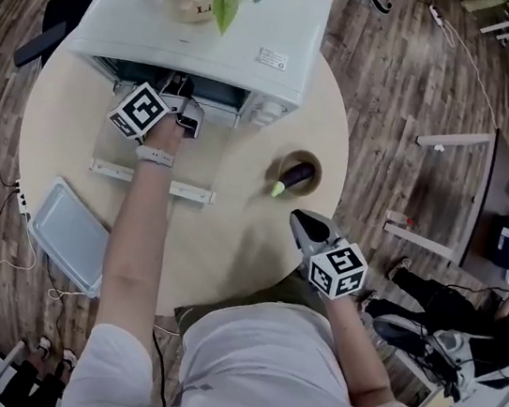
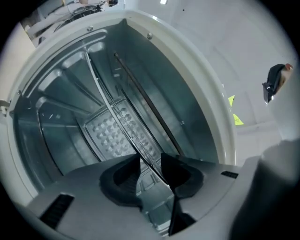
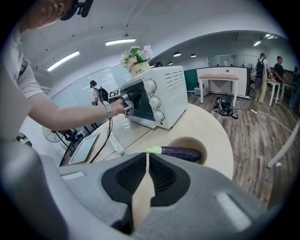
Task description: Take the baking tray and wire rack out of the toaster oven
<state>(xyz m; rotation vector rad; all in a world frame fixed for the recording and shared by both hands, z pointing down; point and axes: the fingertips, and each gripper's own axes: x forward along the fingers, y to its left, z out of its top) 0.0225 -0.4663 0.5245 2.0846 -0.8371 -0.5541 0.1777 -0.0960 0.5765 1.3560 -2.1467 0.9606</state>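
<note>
Baking tray (image 1: 67, 238) is lying out on the tabletop (image 1: 239, 243), near left. The wire rack (image 2: 112, 112) is being picked up inside the toaster oven (image 1: 215, 21), with its front wire between the left gripper's (image 2: 150, 161) parted jaws, unclamped. Next: wire to be clamped, rack drawn out level; right gripper (image 3: 145, 159) is being held closed, empty.

An open office with desks (image 3: 222, 76) and strip lights (image 3: 121, 41).
</note>
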